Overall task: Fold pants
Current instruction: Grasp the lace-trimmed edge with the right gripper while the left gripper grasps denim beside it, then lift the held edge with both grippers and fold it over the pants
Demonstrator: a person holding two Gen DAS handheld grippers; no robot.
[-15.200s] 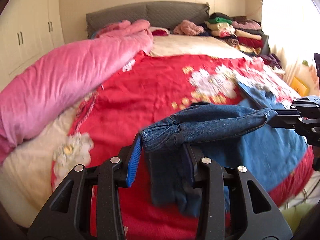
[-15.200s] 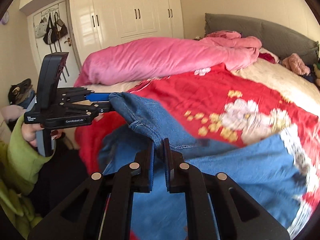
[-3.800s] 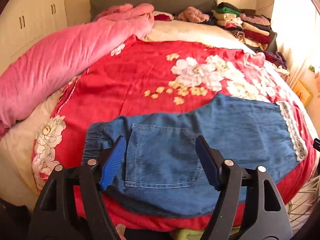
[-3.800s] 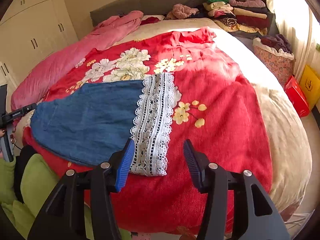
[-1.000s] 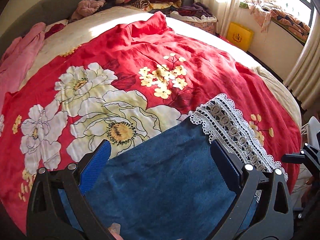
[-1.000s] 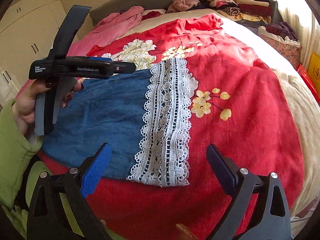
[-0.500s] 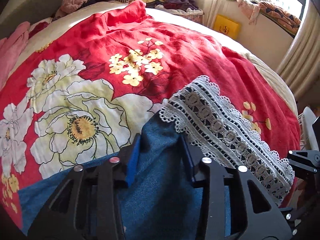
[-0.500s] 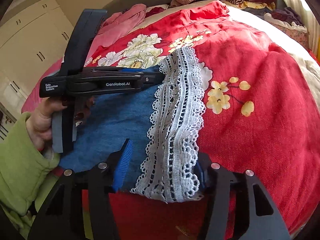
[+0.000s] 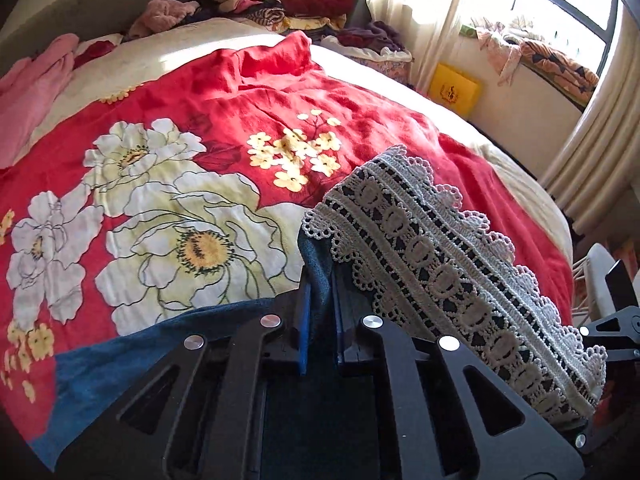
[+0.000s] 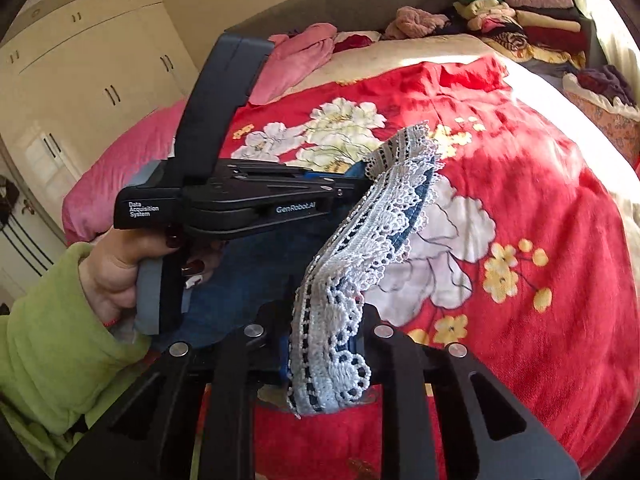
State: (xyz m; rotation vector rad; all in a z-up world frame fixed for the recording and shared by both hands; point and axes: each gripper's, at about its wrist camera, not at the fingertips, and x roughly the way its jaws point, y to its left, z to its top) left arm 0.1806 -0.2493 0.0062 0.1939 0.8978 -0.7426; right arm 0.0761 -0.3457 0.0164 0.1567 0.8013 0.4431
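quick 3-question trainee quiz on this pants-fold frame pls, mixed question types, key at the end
1. True or false: the left gripper is shut on the denim pants.
2. The right gripper grips which part? A) waistband B) lace hem C) pocket
3. Fill in: the pants lie on a red ___ blanket.

Key: 1 true. 2 B. 3 floral.

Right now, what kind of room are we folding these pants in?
A home bedroom, most likely: the pants lie on a bed with a red floral blanket, a grey headboard and built-in wardrobes behind.
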